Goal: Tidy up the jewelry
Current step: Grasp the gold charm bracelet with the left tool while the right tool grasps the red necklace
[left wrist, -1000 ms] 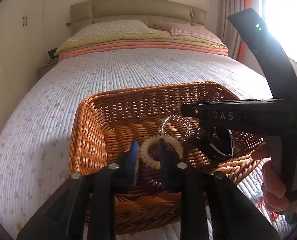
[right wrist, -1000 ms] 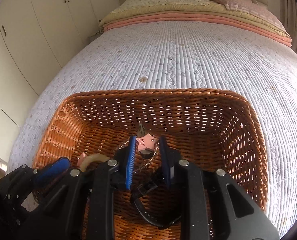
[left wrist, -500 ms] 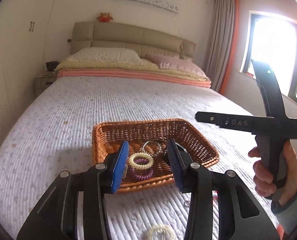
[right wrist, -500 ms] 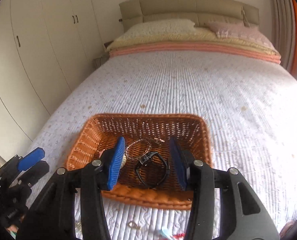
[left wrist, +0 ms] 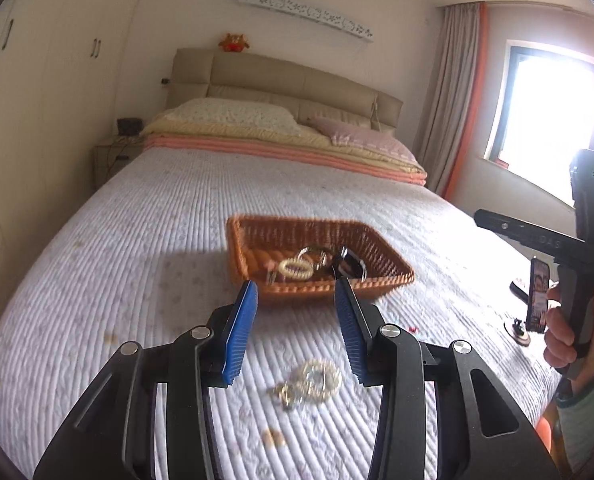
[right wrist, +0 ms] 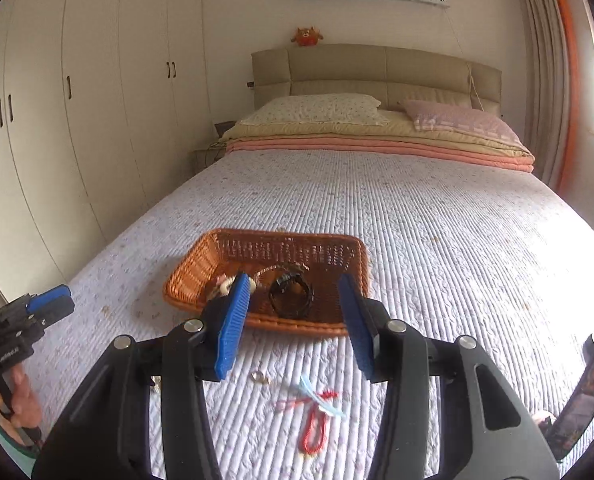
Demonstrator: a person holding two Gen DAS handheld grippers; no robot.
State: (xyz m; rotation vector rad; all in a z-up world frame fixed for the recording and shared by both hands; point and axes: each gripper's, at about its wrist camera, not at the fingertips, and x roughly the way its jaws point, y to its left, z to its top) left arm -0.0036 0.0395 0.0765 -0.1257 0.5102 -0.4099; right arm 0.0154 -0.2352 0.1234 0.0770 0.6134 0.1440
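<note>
A brown wicker basket (left wrist: pixel 337 286) sits mid-bed, holding a cream coil bracelet (left wrist: pixel 295 269), a black watch (left wrist: pixel 351 266) and other small pieces. My left gripper (left wrist: pixel 297 336) hovers open in front of it, nothing between its blue pads. Below it a pale beaded bracelet (left wrist: pixel 317 378) lies on the quilt beside a small gold piece (left wrist: pixel 287 394). In the right wrist view my right gripper (right wrist: pixel 293 328) is open and empty before the basket (right wrist: pixel 265 324) and watch (right wrist: pixel 291 296). A red cord bracelet (right wrist: pixel 315 428), a light blue clip (right wrist: pixel 321 398) and a small ring (right wrist: pixel 259 377) lie loose below it.
The white quilted bed (right wrist: pixel 417 220) stretches back to pillows and a headboard. A phone on a stand (left wrist: pixel 537 296) is at the right edge of the bed. Wardrobes (right wrist: pixel 77 120) line the left wall; a bright window (left wrist: pixel 549 112) is to the right.
Both grippers have drawn back and up out of the basket, with their jaws wider than before. The jewelry they hovered over stays in the basket, and loose pieces on the quilt came into view.
</note>
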